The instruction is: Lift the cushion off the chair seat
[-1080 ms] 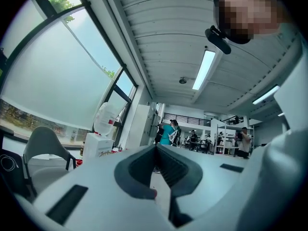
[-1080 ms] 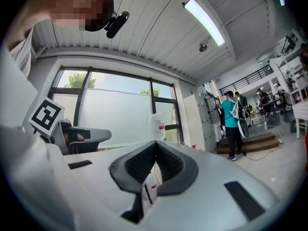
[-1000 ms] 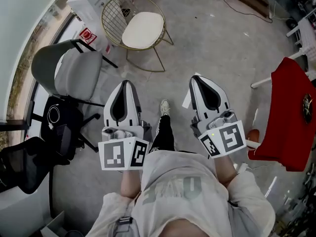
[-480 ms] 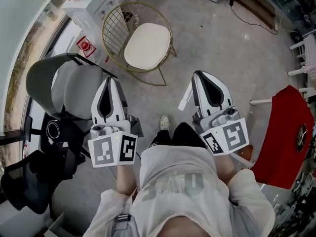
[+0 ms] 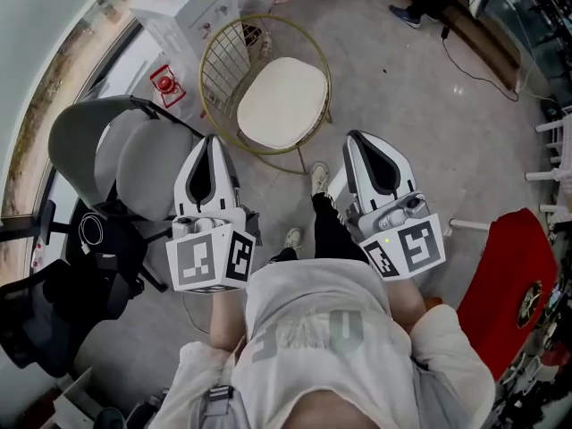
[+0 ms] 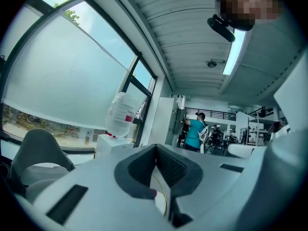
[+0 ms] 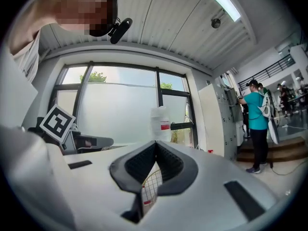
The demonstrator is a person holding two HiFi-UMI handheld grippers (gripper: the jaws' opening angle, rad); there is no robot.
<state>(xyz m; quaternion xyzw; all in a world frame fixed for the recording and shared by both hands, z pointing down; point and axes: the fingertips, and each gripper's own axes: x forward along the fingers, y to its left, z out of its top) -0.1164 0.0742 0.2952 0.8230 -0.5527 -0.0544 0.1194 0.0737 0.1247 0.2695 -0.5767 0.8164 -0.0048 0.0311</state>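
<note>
A cream round cushion [image 5: 279,102] lies on the seat of a gold wire chair [image 5: 223,61] ahead of me in the head view. My left gripper [image 5: 211,140] is shut and empty, its tip just short of the chair's left front rim. To the right, my right gripper [image 5: 359,138] is shut too, with nothing held, near the chair's right front leg. Through the left gripper's [image 6: 156,148] closed jaws a sliver of cushion [image 6: 159,201] and gold rim shows. The right gripper [image 7: 155,146] view shows the chair's wire back [image 7: 150,184] below its jaws.
A grey office chair [image 5: 125,155] stands at my left, a black chair [image 5: 45,320] behind it. A red-draped object [image 5: 509,280] is at my right. White boxes [image 5: 183,12] and a water bottle [image 6: 122,115] sit by the window. A person in a teal shirt [image 7: 255,121] stands far off.
I have walked toward the wire chair: it and the cushion have come lower and nearer in the head view. Both grippers stayed shut and now reach the chair's front.
</note>
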